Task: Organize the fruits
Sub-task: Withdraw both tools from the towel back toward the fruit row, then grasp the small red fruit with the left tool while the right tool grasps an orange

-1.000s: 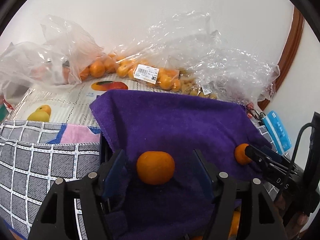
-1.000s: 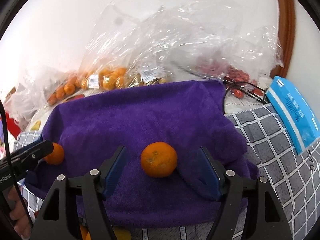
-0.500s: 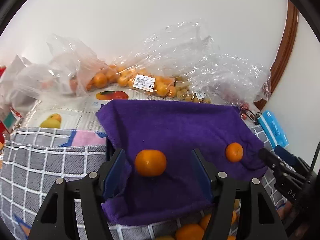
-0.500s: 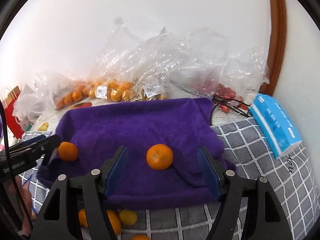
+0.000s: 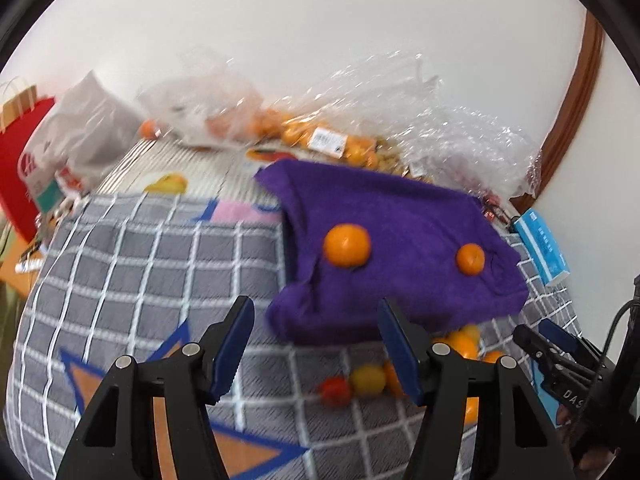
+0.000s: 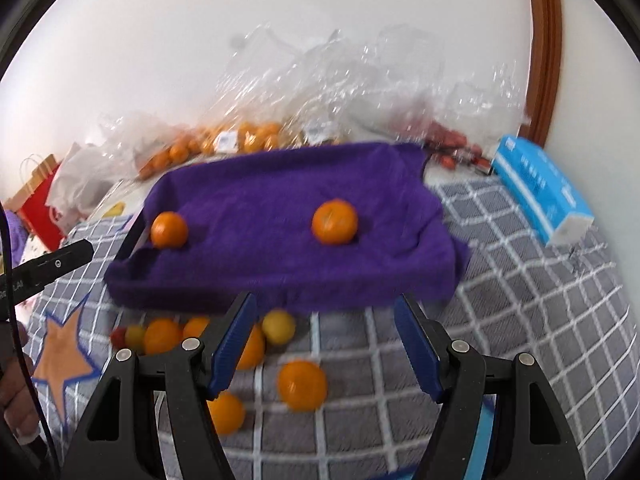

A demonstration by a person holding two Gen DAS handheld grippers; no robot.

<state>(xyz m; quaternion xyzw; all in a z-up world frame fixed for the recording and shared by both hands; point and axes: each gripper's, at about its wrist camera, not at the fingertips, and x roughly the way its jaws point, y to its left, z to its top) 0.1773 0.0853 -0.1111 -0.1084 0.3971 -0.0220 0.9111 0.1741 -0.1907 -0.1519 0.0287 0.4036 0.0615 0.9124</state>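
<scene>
Both claws are standing apart with nothing between their pads: the left claw [image 5: 316, 344] is hanging over the grey checked cover [image 5: 132, 264], its jaws having just been closing a little on nothing, and the right claw [image 6: 326, 344] is hanging just in front of the purple towel [image 6: 256, 200]. Two round, smooth orange tangerines are lying well apart on that towel, the left tangerine [image 6: 169, 229] near its left edge and the right tangerine [image 6: 334, 221] near its middle. The towel is draping over a dark tray-like thing whose rim [image 6: 134, 240] is peeking out at the left. Near the towel's front edge, loose fruit [image 6: 302, 385] is lying on the cover: orange, yellow and one small red. Far behind, clear plastic bags [image 6: 248, 136] are holding more oranges. A blue packet [image 6: 540, 188] is lying to the right.
</scene>
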